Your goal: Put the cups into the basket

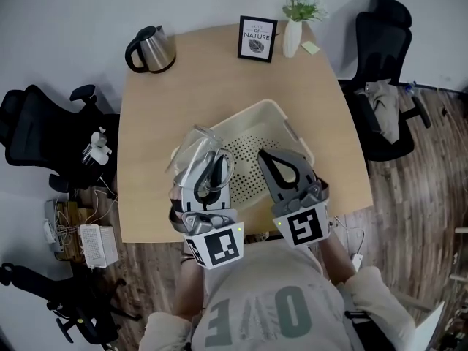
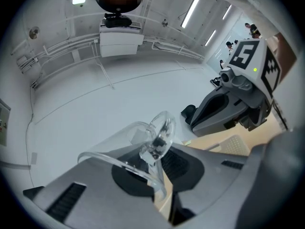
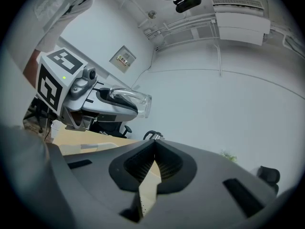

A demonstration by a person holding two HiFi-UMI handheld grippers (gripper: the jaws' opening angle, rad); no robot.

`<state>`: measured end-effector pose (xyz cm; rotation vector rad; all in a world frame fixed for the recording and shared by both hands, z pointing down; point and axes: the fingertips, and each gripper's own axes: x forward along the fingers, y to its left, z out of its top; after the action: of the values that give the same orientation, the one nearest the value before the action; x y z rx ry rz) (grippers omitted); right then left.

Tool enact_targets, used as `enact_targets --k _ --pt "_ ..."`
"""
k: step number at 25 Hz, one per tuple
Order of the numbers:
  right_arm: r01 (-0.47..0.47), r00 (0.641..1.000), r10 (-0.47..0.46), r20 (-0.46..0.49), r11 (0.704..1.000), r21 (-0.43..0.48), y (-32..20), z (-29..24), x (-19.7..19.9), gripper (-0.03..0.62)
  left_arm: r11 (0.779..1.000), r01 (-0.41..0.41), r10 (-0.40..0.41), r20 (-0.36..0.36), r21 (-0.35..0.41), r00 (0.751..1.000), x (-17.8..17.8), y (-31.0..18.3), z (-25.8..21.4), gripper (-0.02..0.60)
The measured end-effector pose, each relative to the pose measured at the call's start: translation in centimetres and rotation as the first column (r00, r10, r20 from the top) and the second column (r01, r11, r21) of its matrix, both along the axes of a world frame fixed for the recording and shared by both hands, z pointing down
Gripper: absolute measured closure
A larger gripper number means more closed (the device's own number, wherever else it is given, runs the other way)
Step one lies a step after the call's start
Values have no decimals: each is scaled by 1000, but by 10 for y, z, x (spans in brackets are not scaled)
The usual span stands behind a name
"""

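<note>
A clear glass cup [image 1: 194, 145] lies tilted in my left gripper [image 1: 212, 165], which is shut on its wall at the left edge of the cream perforated basket [image 1: 256, 110]. The cup [image 2: 143, 144] shows its rim and base up close in the left gripper view, above my left gripper [image 2: 157, 178]. To its right, my right gripper [image 1: 276, 161] hangs over the basket's near half, shut with nothing in it. In the right gripper view my right gripper [image 3: 155, 155] has its tips touching, and the cup [image 3: 129, 99] shows off to the left.
At the table's far edge stand a steel kettle [image 1: 152, 50], a framed print [image 1: 257, 38] and a white vase with flowers [image 1: 295, 22]. Black office chairs flank the table at left [image 1: 44, 123] and right [image 1: 384, 72].
</note>
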<state>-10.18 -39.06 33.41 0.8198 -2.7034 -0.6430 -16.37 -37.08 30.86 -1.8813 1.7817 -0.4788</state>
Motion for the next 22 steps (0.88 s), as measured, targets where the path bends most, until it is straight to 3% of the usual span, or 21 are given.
enact_targets --k 3,8,13,18,22 --pt "-7 1000 7 -8 1000 14 -1 -3 -4 595 999 -13 13 -7 -31 1000 -5 -7 5 540" --pt "-23 1000 23 -8 1000 13 -8 -2 -3 595 989 -32 36 21 -142 999 -4 -25 29 540" --pt "-48 999 48 -9 999 1 -13 1 1 595 954 -63 80 48 -292 996 1 -40 58 540" --pt "-76 997 76 -8 997 -11 -21 4 8 595 866 -91 162 104 -492 981 8 -57 87 540" --pt "-93 996 93 -10 995 -25 -24 9 15 595 768 -74 221 155 -636 963 9 -66 117 540"
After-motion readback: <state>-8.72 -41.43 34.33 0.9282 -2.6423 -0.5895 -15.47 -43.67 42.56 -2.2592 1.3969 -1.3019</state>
